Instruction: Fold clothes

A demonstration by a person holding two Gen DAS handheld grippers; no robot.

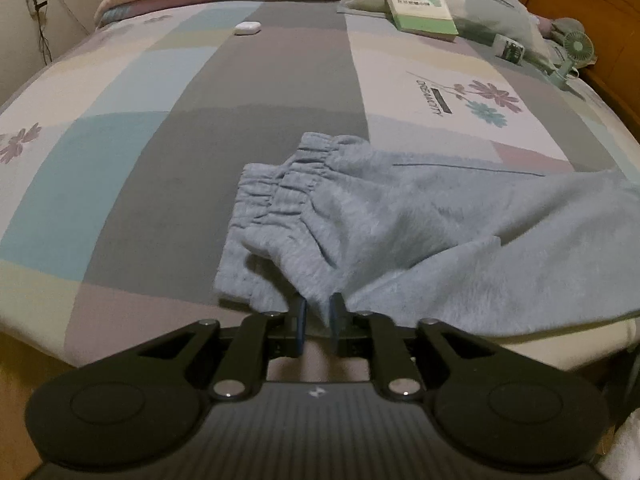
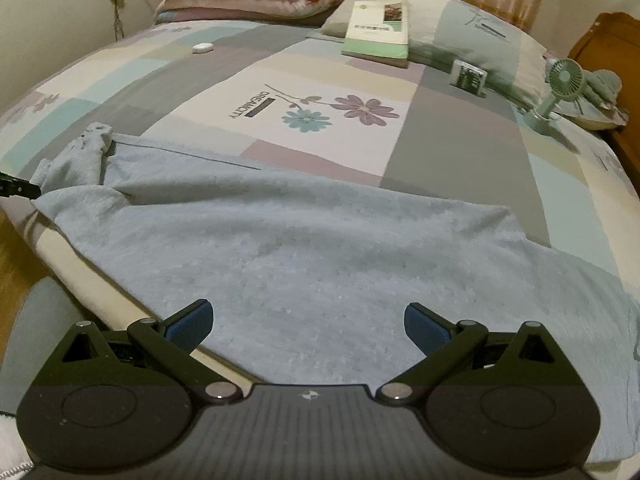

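Right now I am pinching the near edge of the light blue fleece trousers [image 1: 400, 220] with my left gripper [image 1: 318, 312], its jaws pressed together on a fold of cloth just below the gathered elastic cuffs [image 1: 288, 176]. The garment is lying across the near side of the bed [image 1: 120, 168], cuffs toward my left, the wider part spreading away to my right and hanging a little over the mattress edge. My right gripper [image 2: 308, 324] is hovering above the broad part of the cloth with its jaws spread wide and nothing between them.

I judge that I am carrying the cuff end over the body of the trousers, or settling it after such a move; the pictures are not deciding which. To do this well I am keeping the pinch on both layers so that one leg is not slipping off the other, and holding the lift low so the soft pile is not dragging the rest askew. The free right jaws would serve best by pressing on or gripping the edge hanging off the bed, so that the weight there is not pulling the whole piece down. The book [image 1: 416, 4] and small white case [image 1: 247, 28] are lying well apart.
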